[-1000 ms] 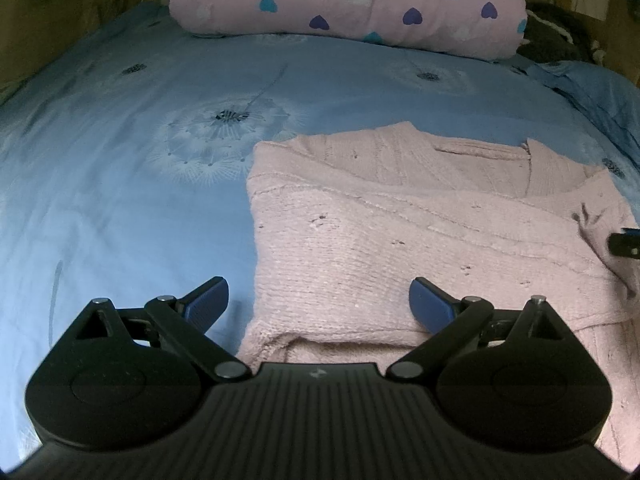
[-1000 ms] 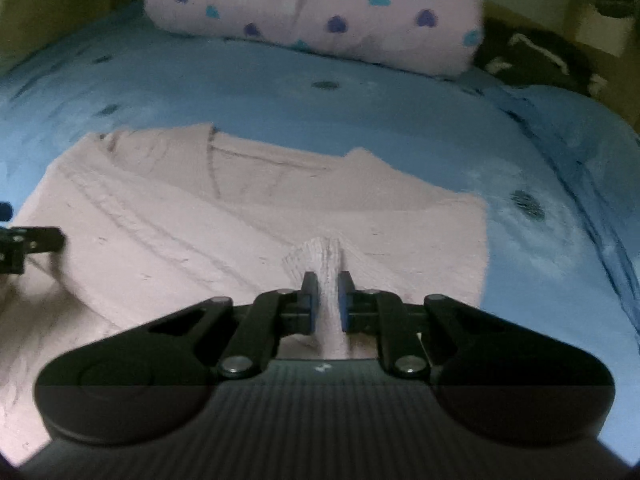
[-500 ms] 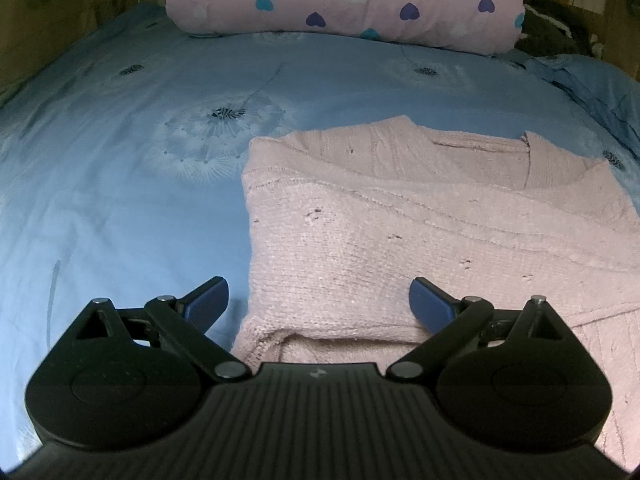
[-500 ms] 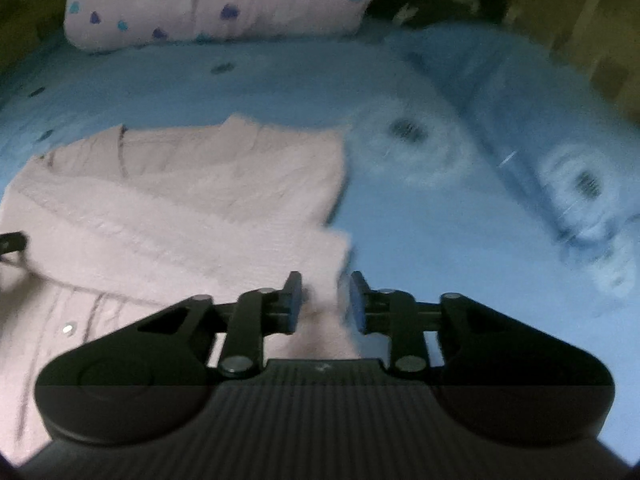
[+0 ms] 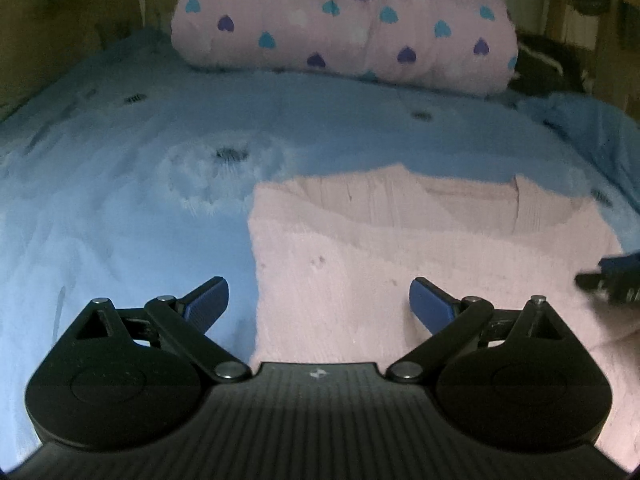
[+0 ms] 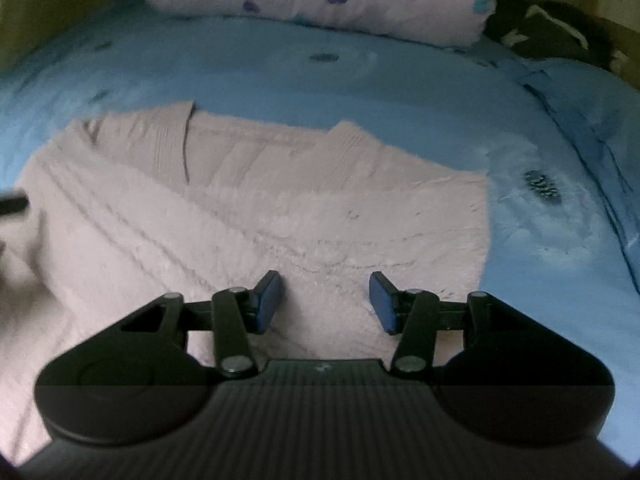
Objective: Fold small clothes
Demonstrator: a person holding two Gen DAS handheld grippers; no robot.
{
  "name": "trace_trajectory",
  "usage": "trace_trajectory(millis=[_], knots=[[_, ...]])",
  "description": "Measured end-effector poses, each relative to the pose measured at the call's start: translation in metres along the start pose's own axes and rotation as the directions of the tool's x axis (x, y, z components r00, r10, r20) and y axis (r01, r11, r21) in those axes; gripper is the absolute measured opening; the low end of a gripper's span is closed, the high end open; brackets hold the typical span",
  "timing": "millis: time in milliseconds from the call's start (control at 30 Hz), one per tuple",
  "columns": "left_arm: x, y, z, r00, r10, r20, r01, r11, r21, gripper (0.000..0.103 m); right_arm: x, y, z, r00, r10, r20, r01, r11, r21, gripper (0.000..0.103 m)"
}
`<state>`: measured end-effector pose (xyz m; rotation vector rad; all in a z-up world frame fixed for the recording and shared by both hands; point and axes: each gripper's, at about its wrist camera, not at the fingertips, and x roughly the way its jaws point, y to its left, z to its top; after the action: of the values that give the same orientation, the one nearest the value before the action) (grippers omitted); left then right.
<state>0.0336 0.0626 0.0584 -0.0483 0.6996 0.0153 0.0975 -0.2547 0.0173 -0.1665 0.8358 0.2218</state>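
A pale pink knit cardigan (image 5: 420, 256) lies flat on the blue bedsheet (image 5: 140, 200), both sleeves folded in across the body. My left gripper (image 5: 320, 304) is open wide and empty, low over the cardigan's left edge. The cardigan fills the middle of the right wrist view (image 6: 280, 208), collar at the far side. My right gripper (image 6: 326, 300) is open and empty, just above the cardigan's right half. The right gripper's tip shows at the right edge of the left wrist view (image 5: 616, 276).
A rolled pink quilt with blue and purple hearts (image 5: 344, 24) lies across the head of the bed. Dark clothing (image 6: 548, 28) is piled at the far right corner. The bedsheet (image 6: 540, 240) extends to the right of the cardigan.
My right gripper let go of the folded sleeve, opened, and swung back over the cardigan. My left gripper stayed open and moved slightly.
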Motion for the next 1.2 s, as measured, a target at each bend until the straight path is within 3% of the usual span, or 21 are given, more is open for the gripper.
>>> trace_trajectory(millis=[133,233,333,367,400,433,500,633,733,867,933,1067,1133,1200], knots=[[-0.003,0.0,0.003,0.999,-0.002,0.046,0.001,1.0,0.008,0.099,-0.012,-0.008,-0.006,0.999,0.035,0.012,-0.034,0.999,-0.021,0.051],[0.0,-0.002,0.008,1.0,-0.003,0.03,0.002,1.0,0.023,0.099,-0.014,-0.018,-0.008,1.0,-0.018,0.023,0.019,0.999,-0.049,0.051],[0.008,-0.007,0.013,1.0,0.013,0.012,-0.013,0.999,0.042,0.099,-0.011,-0.019,-0.016,1.0,0.021,0.007,-0.02,0.995,-0.098,0.05],[0.012,-0.009,0.013,1.0,0.015,0.005,-0.015,0.999,0.047,0.099,-0.011,-0.019,-0.017,0.999,0.031,0.01,-0.03,0.994,-0.107,0.036],[0.015,-0.011,0.014,1.0,0.018,-0.002,-0.018,0.999,0.051,0.099,-0.013,-0.019,-0.017,0.998,0.064,0.0,-0.063,0.992,-0.109,0.014],[0.017,-0.012,0.014,1.0,0.021,-0.004,-0.02,0.998,0.053,0.099,-0.014,-0.019,-0.016,0.995,0.095,-0.011,-0.095,0.99,-0.101,0.013],[0.019,-0.014,0.014,1.0,0.021,0.005,-0.022,0.999,0.046,0.099,-0.019,-0.013,-0.013,0.997,0.075,-0.002,-0.074,0.989,-0.124,0.011],[0.025,-0.018,0.017,0.998,0.046,0.04,-0.048,0.998,0.04,0.099,-0.032,-0.005,0.005,0.995,-0.026,0.1,0.046,0.979,-0.198,0.011],[0.04,-0.023,0.017,0.994,0.103,0.043,-0.106,0.992,0.066,0.099,-0.017,-0.001,0.014,0.986,-0.117,0.115,0.141,0.963,-0.228,0.011],[0.07,-0.02,0.009,0.988,0.155,-0.01,-0.153,0.985,0.08,0.1,0.017,-0.007,0.005,0.991,-0.12,0.058,0.129,0.975,-0.179,0.014],[0.077,-0.012,0.005,0.99,0.138,-0.005,-0.137,0.99,0.04,0.103,0.023,-0.007,-0.005,0.985,-0.13,0.116,0.147,0.977,-0.154,0.015],[0.082,-0.005,0.005,0.993,0.118,-0.015,-0.118,0.993,0.003,0.103,0.021,-0.004,-0.008,0.979,-0.145,0.143,0.169,0.971,-0.171,0.016],[0.079,-0.004,0.006,0.994,0.108,-0.017,-0.108,0.994,0.006,0.103,0.017,-0.006,-0.009,0.975,-0.163,0.154,0.187,0.97,-0.155,0.026],[0.072,0.0,0.009,0.996,0.087,-0.03,-0.087,0.996,-0.003,0.103,0.006,-0.007,-0.011,0.969,-0.184,0.165,0.204,0.973,-0.112,0.046]])
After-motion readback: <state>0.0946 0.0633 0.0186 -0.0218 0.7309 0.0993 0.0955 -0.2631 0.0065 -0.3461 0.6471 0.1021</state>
